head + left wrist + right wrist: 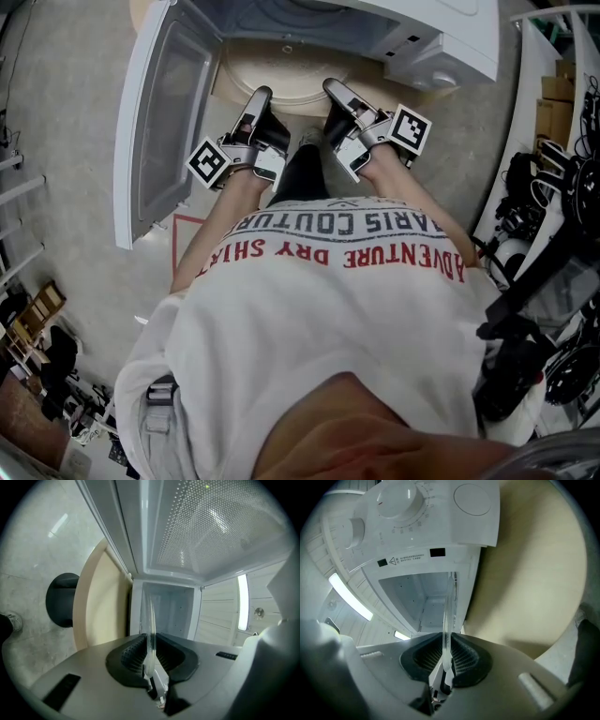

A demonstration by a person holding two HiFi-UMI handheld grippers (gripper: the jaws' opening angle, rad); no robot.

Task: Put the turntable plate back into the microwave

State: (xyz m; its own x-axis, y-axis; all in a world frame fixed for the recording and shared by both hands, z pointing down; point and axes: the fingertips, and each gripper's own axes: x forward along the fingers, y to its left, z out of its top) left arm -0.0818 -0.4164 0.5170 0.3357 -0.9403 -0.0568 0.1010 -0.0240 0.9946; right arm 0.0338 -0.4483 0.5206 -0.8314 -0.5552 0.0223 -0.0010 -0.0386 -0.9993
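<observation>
Clear glass plate (151, 620) is pinched on both sides right now. The left gripper (260, 94) has its jaws closed on the plate's rim, and the right gripper (336, 89) is clamped on the rim too; in each gripper view you see the glass edge-on between the ribbed pads. Plate sits at the mouth of the white microwave (441, 37), over the near edge of the round cream table (281, 84) the oven stands on, and it points toward the open cavity (422, 597). Door (169, 112) is swung wide to the left. Big dial (396, 501) is on the control panel. Person's in a white shirt (328, 309) with red lettering, leaning over it all.
</observation>
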